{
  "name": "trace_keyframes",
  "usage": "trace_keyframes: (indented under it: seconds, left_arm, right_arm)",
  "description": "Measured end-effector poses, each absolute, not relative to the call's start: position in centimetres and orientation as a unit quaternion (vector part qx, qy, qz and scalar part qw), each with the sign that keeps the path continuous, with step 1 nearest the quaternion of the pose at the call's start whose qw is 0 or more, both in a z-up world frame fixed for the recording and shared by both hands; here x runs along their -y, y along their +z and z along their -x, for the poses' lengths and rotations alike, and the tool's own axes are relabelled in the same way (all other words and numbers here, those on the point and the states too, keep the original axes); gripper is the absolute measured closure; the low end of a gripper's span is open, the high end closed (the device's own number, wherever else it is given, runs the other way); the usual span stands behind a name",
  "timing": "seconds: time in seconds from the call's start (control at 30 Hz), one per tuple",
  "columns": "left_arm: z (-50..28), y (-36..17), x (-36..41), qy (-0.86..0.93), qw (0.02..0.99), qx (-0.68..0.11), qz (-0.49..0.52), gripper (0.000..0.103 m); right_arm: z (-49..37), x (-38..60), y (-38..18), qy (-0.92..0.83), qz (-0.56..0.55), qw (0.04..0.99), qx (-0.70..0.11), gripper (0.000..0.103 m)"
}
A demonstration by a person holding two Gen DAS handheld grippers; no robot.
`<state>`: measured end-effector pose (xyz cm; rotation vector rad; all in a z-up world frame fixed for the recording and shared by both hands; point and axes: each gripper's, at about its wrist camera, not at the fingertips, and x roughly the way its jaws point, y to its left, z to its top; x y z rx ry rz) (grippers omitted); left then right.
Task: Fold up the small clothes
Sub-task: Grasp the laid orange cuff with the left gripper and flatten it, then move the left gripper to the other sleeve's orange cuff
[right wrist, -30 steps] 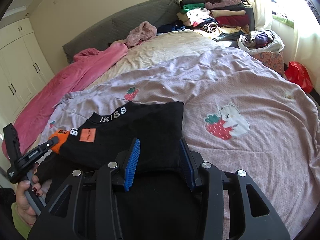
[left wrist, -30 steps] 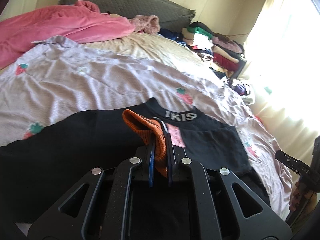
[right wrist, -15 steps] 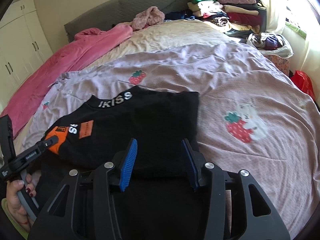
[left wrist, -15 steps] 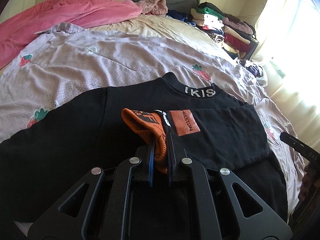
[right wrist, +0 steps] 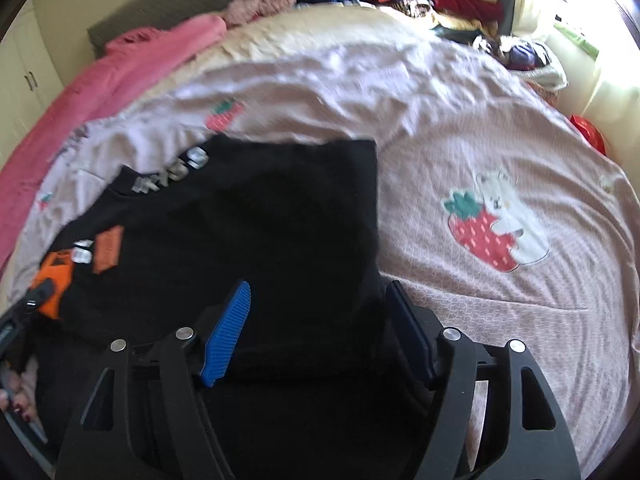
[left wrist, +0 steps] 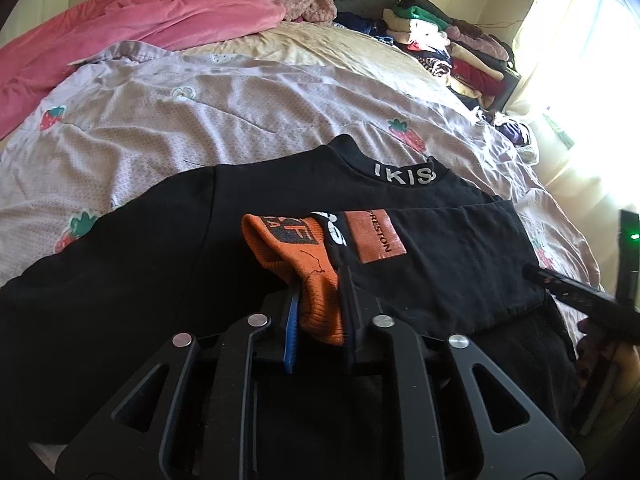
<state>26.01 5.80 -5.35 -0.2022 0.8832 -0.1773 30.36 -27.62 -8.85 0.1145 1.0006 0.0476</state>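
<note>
- Black long-sleeved sweatshirt with a white-lettered collar (left wrist: 404, 174) lies spread on the lilac strawberry-print quilt (left wrist: 208, 112) covering the bed, collar pointing away from both cameras.
- Left claw (left wrist: 318, 312): jaws pinched nearly together on the ribbed orange sleeve cuff (left wrist: 292, 252). The cuff sits over the chest, touching the orange rectangular patch (left wrist: 374, 236).
- Change over the last second: the cuff was raised off the shirt; now it's lower and further in over the body, and the left wrist camera looks down more steeply. The sleeve has been carried across the front.
- Right claw (right wrist: 316, 320): jaws wide apart, nothing between them, hovering above the lower right part of the shirt. It has kept that spread throughout; its view is now motion-blurred and closer to the fabric, so it's dropping or sliding in.
- The shirt's right-hand edge already runs as a straight fold line (right wrist: 374, 208), so that side looks tucked in.
- Read: the sleeve fold on the left claw's side is about finished. Likely next is letting go of the cuff, then a bottom-to-collar fold.
- Risk: the cuff could drag back out if the left claw retreats before fully opening.
- Pink blanket (left wrist: 132, 24) and stacked clothes (left wrist: 452, 44) sit well apart from the shirt.
</note>
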Motion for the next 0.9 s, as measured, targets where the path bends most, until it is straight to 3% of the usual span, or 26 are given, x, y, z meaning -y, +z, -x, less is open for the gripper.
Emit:
trace_keyframes:
  seconds: [0.03,0.1,0.17,0.23,0.43,0.6,0.73,0.9]
  left_arm:
    - [-26.0,-5.3,-5.9,-0.083,0.896,-0.425,0.096,0.087]
    - [-25.9,-5.2,-6.0,-0.081,0.897,-0.424,0.094,0.086]
    - [-25.9,-5.2,-6.3,-0.078,0.897,-0.426,0.094,0.086]
    - [-25.9,-4.9,-6.6,-0.071,0.899,-0.422,0.096,0.086]
    - [-25.2,-3.0,-6.6,-0.07,0.915,-0.388,0.088,0.081]
    - [-26.2,-5.2,-5.1,-0.079,0.901,-0.421,0.065,0.081]
    - [-26.6,-6.9,-4.6,-0.077,0.893,-0.44,0.055,0.074]
    - [-26.8,-8.0,-5.1,-0.073,0.887,-0.451,0.061,0.073]
  right_arm:
    - [-30.4,27.8,-9.3,0.023,-0.057,0.873,-0.485,0.035]
    - [-30.8,28.6,-10.4,0.029,-0.067,0.865,-0.496,0.063]
    - [-30.6,29.2,-10.2,0.032,-0.068,0.87,-0.487,0.079]
    - [-30.4,30.4,-10.0,0.04,-0.083,0.872,-0.48,0.088]
    - [-30.2,31.0,-9.8,0.046,-0.083,0.876,-0.474,0.089]
    - [-30.0,30.9,-9.9,0.036,-0.076,0.881,-0.466,0.088]
    - [-29.8,31.1,-9.8,0.034,-0.071,0.883,-0.463,0.086]
    - [-29.3,31.4,-9.5,0.016,-0.07,0.885,-0.46,0.071]
